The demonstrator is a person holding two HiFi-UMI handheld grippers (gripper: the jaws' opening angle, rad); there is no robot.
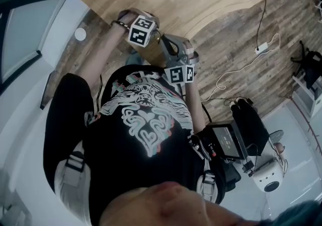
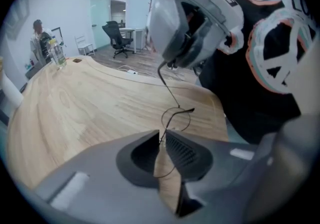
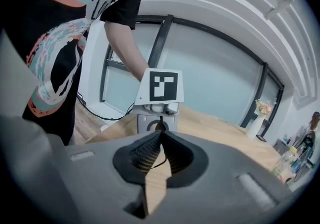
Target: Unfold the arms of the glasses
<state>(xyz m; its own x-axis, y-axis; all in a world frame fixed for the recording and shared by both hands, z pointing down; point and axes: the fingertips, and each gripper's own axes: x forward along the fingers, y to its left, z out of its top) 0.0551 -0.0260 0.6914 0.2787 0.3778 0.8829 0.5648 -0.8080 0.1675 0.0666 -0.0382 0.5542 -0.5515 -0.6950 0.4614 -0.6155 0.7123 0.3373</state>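
The glasses [image 2: 176, 118] are thin dark wire with round lenses, held in the air just over the near edge of the wooden table [image 2: 75, 103]. My left gripper [image 2: 162, 135] is shut on the frame beside one lens. From there one arm runs as a thin wire up to my right gripper [image 2: 195, 23], which faces it. In the right gripper view my right gripper [image 3: 161, 135] is shut on a thin wire [image 3: 159, 160] of the glasses, with the left gripper's marker cube [image 3: 159, 88] straight ahead. The head view shows both grippers [image 1: 153, 36] [image 1: 173, 51] close together at the table edge; the glasses are too small to see there.
A water bottle [image 2: 56, 51] stands at the table's far end, near a person [image 2: 37, 31] and an office chair [image 2: 117, 36]. A vase of flowers [image 3: 260, 118] sits on the table. A cable and power strip [image 1: 261, 48] lie on the floor.
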